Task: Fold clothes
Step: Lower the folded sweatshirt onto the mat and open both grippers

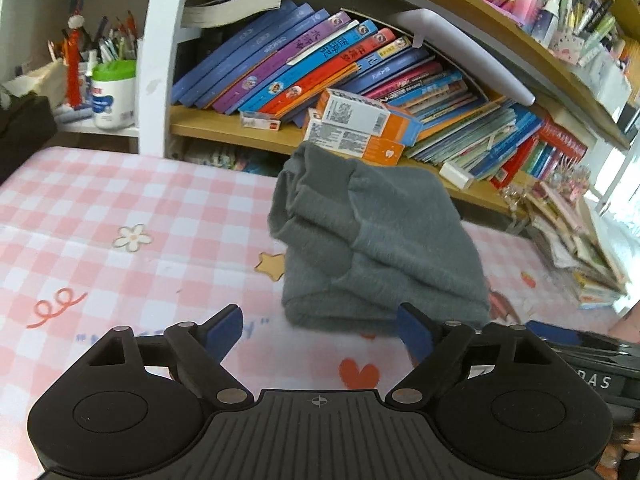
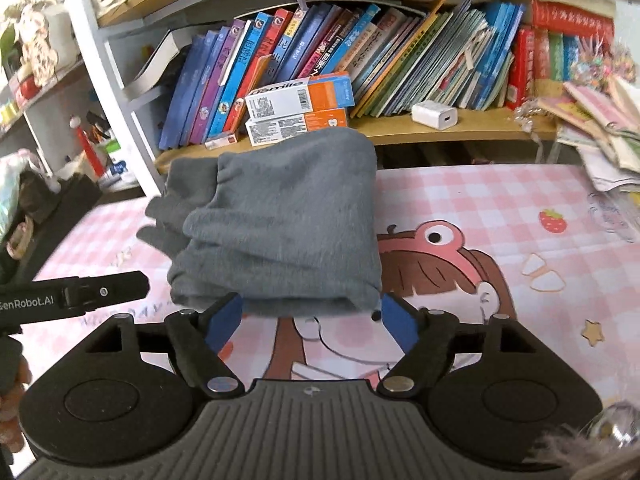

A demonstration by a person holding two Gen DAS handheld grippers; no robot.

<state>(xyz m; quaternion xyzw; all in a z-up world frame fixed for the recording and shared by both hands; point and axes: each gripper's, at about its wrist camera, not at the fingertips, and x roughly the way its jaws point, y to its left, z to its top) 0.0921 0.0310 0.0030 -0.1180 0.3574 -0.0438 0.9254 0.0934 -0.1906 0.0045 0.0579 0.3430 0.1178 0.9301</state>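
Observation:
A grey garment point(image 1: 372, 236) lies folded into a thick bundle on the pink checked mat point(image 1: 120, 200), near the bookshelf. It also shows in the right wrist view point(image 2: 280, 224). My left gripper point(image 1: 320, 332) is open and empty, just in front of the bundle's near left edge. My right gripper point(image 2: 312, 320) is open and empty, its blue pads either side of the bundle's near edge without holding it. The left gripper's body point(image 2: 76, 292) shows at the left in the right wrist view.
A wooden bookshelf point(image 1: 224, 128) full of leaning books point(image 1: 304, 60) runs along the back of the mat. Orange and white boxes point(image 2: 300, 108) and a white charger point(image 2: 434, 115) sit on it. A stack of booklets point(image 2: 600, 128) lies at the right. Pen holders point(image 1: 114, 92) stand left.

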